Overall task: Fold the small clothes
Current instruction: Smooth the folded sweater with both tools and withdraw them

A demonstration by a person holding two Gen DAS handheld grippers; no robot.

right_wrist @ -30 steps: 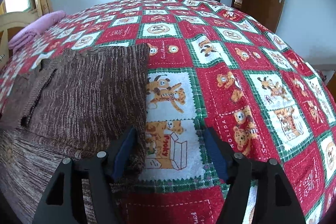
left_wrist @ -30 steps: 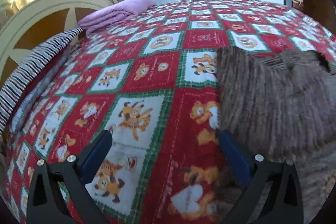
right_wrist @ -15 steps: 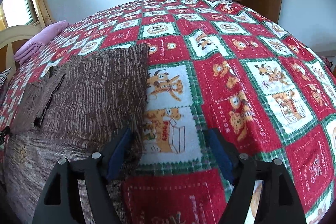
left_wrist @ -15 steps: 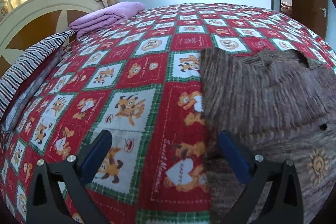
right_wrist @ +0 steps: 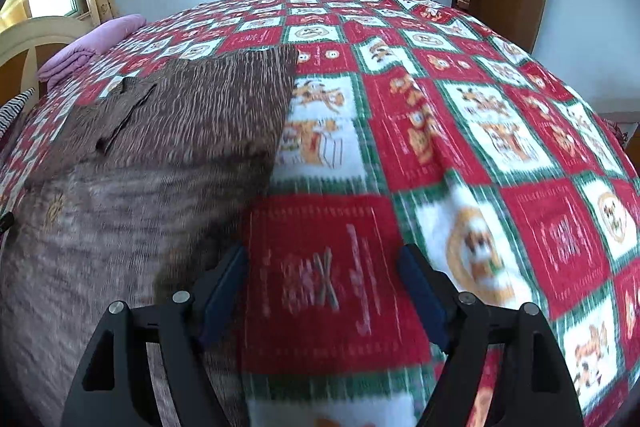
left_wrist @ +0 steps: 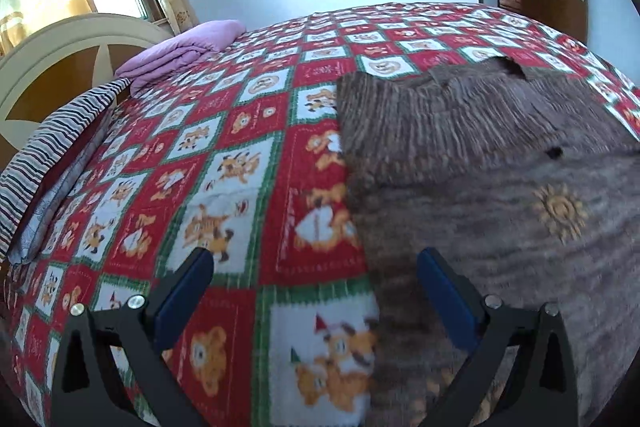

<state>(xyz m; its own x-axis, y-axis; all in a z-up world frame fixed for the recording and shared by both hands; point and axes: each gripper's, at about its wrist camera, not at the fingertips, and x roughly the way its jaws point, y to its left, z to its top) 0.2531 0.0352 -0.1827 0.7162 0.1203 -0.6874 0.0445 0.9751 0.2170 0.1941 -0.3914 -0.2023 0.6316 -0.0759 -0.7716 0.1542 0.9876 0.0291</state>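
Folding was between steps: sweater (left_wrist: 472, 163) lay flat mid-bed, both tools, left (left_wrist: 316, 291) and right (right_wrist: 324, 287), gaped empty over its side edges. Next move needed gripping those edges.

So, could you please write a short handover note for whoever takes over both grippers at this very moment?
Left gripper: open, nothing held, over the bedspread at the brown knit garment's left edge.
Right gripper: open, nothing held, at the garment's right edge.
Garment: lies on the bed, its top part already folded down over the body.
Purple folded cloth sits near the headboard.
Left to do: grip both near corners and complete the next fold.
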